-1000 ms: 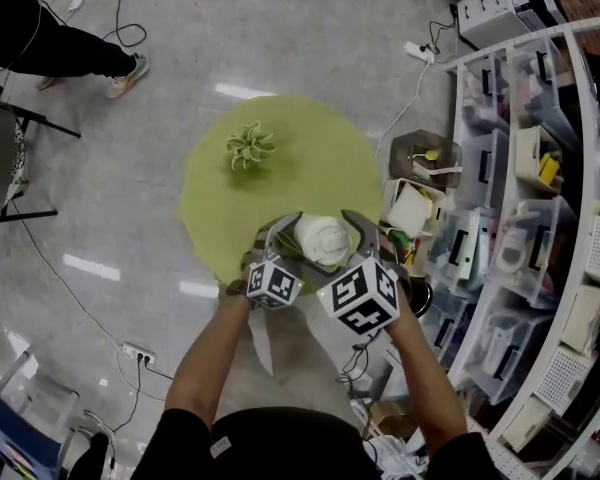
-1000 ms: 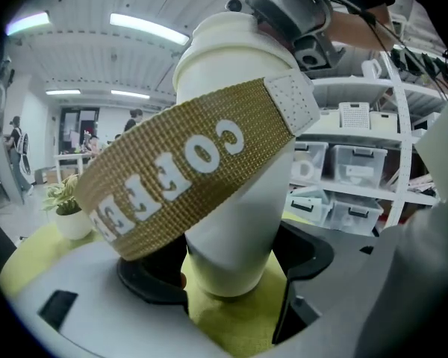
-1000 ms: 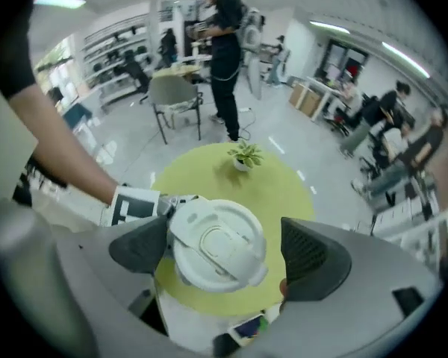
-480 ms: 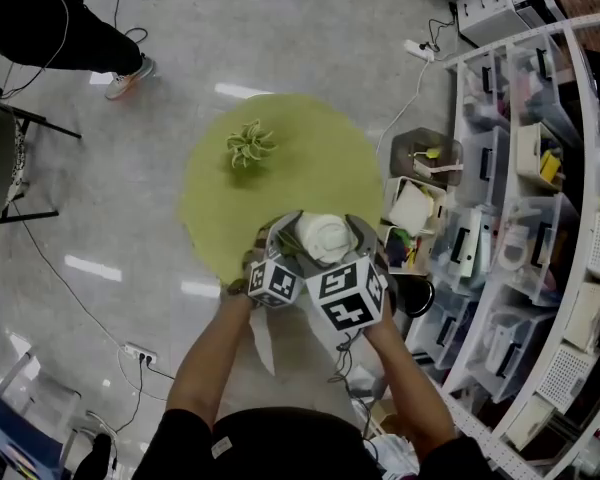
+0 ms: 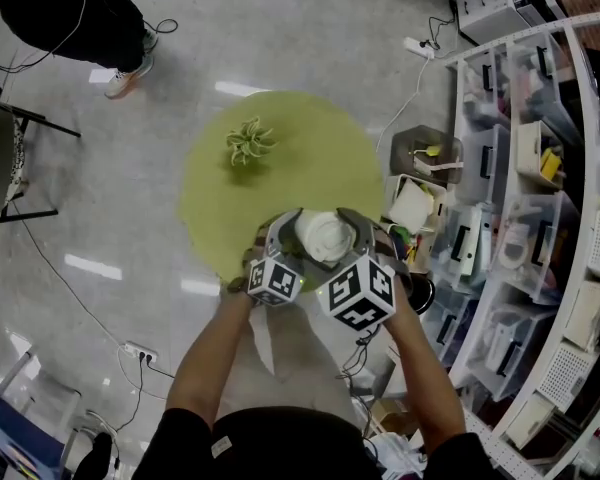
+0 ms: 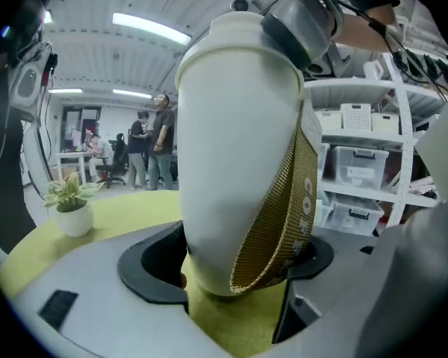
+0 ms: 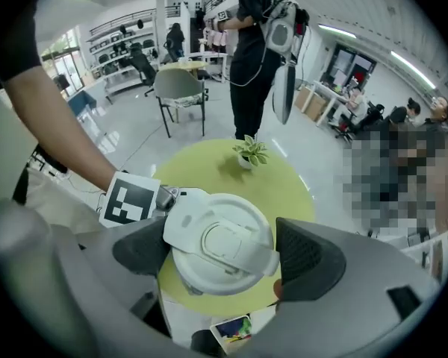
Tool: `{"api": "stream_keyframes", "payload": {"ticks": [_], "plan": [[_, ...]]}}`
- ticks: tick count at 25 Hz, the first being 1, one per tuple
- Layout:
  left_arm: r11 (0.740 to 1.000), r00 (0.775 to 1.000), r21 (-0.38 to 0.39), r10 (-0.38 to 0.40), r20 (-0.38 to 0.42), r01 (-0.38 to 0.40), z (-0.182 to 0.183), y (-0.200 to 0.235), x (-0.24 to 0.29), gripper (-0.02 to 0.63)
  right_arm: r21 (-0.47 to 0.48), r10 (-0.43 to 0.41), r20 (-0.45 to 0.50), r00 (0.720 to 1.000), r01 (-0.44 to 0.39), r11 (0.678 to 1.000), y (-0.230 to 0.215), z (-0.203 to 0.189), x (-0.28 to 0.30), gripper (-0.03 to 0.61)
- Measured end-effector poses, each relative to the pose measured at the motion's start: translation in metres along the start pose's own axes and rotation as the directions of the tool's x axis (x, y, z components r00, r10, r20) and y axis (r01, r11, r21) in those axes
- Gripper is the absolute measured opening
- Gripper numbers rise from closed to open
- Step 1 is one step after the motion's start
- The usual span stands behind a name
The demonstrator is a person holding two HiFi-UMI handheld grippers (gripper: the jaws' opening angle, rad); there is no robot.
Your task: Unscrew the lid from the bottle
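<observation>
A white bottle (image 5: 322, 236) stands near the front edge of the round green table (image 5: 280, 158). A woven tan strap (image 6: 284, 215) hangs down its side. My left gripper (image 6: 231, 271) comes in almost level and is shut on the lower body of the bottle, with one pad against the white wall and the other against the strap. My right gripper (image 7: 218, 258) comes from above. Its jaws have just been closing, and the round white lid (image 7: 220, 248) sits between the dark pads (image 7: 306, 263), which press on its two sides.
A small potted plant (image 5: 248, 146) stands farther back on the table. Shelves with plastic bins (image 5: 540, 198) curve along the right, and open boxes (image 5: 420, 158) lie beside the table. A person (image 5: 70, 28) stands at the far left. Cables and a power strip (image 5: 140, 353) lie on the floor.
The right gripper's marker cube swung slightly left and came back. The person at the top left has stepped to the right. The bottle and the left gripper have not moved.
</observation>
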State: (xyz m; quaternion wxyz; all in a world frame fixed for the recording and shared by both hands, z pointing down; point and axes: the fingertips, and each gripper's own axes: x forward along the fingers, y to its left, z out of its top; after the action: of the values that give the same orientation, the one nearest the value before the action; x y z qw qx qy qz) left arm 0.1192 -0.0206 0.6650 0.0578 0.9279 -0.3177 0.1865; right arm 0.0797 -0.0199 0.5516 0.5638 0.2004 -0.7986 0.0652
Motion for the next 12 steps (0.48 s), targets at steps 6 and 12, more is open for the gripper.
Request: {"api": "stream_keyframes", "payload": {"ticks": [6,12], "plan": [[1.0,1.0,-0.01,0.001,0.004,-0.001,-0.002,-0.001,0.0,0.371,-0.23,0.075,-0.008,0.997,-0.075,0.97,0.008,-0.001,0.0,0.436],[1.0,1.0,-0.024,0.007,0.005,-0.007,-0.003,0.0,0.0,0.371,-0.366,0.116,-0.028,0.993,-0.118,0.923,0.012,-0.003,0.003,0.436]]}}
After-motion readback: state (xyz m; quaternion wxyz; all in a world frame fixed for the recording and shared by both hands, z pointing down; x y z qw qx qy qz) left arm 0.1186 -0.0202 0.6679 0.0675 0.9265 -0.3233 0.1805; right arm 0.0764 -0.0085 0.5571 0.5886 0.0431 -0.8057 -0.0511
